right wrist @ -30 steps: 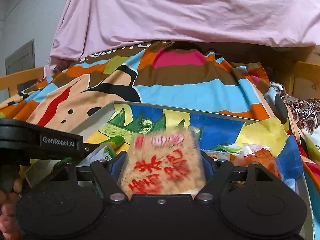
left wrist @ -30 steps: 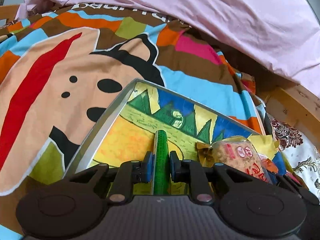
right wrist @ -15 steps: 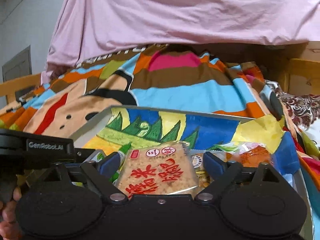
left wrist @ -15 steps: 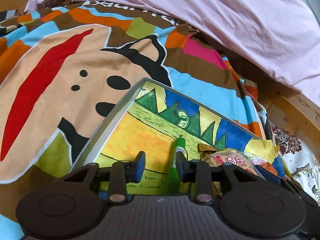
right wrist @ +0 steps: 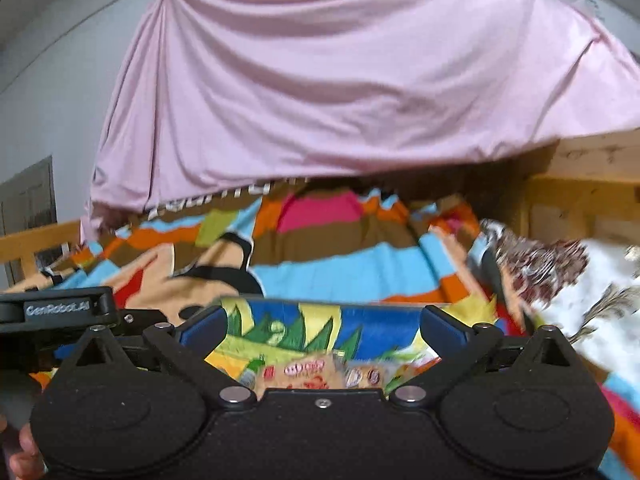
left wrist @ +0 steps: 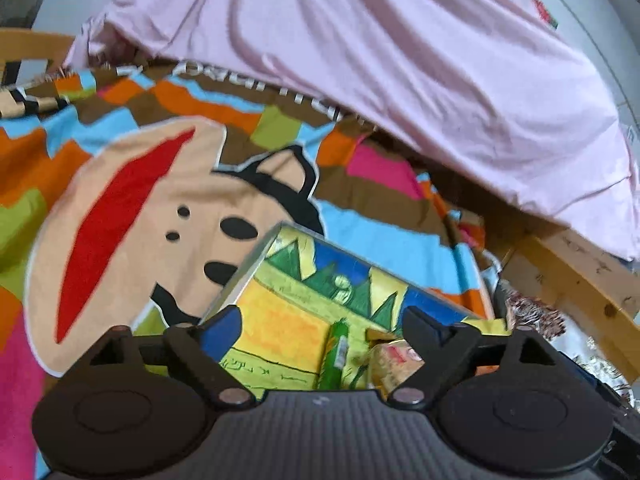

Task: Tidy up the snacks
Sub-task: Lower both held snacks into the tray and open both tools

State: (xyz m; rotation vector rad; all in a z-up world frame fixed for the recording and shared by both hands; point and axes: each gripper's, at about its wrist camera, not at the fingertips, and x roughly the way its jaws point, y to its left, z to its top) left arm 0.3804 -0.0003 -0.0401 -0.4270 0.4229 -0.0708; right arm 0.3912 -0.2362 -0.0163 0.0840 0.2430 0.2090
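A: Left gripper?
B: Spread wide, held nothing. Green snack stick lay loose in the tray below it, cracker packet just to its right.
A: Right gripper?
B: Also wide apart, nothing in it. Cracker packet lay in the tray under it, blurry.
A: Tray where?
B: On the patterned blanket on the bed; pink sheet behind.

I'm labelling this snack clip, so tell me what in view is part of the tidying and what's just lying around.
Part of the job:
- painted box
- green stick pack lying in it
- rice cracker pack lying in it
- left hand-held gripper, open
- right hand-held gripper, open

Just lying about:
- cartoon blanket
- pink sheet
- wooden bed frame
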